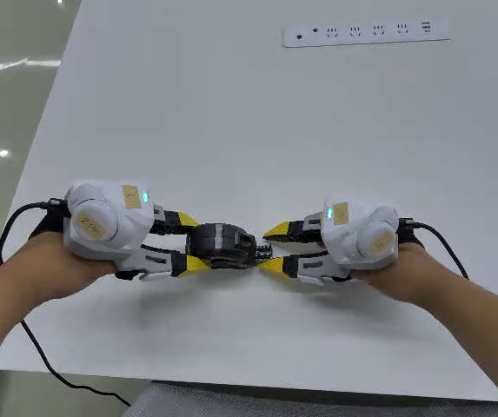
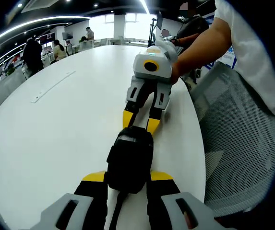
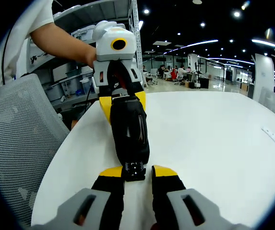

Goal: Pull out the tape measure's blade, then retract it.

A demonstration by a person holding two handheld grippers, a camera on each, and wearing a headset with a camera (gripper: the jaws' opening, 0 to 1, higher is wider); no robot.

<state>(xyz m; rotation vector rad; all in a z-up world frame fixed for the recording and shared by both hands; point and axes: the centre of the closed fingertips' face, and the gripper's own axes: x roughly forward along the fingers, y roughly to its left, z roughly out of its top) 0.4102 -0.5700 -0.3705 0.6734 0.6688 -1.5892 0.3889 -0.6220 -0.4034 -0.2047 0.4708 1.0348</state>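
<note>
A black and grey tape measure point(image 1: 220, 245) lies on the white table point(image 1: 231, 113), near its front edge. My left gripper point(image 1: 192, 241) is shut on its body from the left, with the yellow fingertips point(image 2: 95, 177) pressed against both sides of the case point(image 2: 130, 158). My right gripper point(image 1: 272, 248) faces it from the right. Its jaws are open and stand either side of the blade's end hook point(image 3: 134, 171), which sits at the case mouth. The blade is retracted inside the case point(image 3: 130, 127). In the left gripper view the right gripper point(image 2: 141, 122) has its tips at the case's far end.
A white power strip point(image 1: 366, 33) lies at the table's far side. Cables trail from both grippers off the front edge point(image 1: 31, 339). A grey mesh chair point(image 2: 238, 143) stands just behind that edge. An office with people lies beyond the table.
</note>
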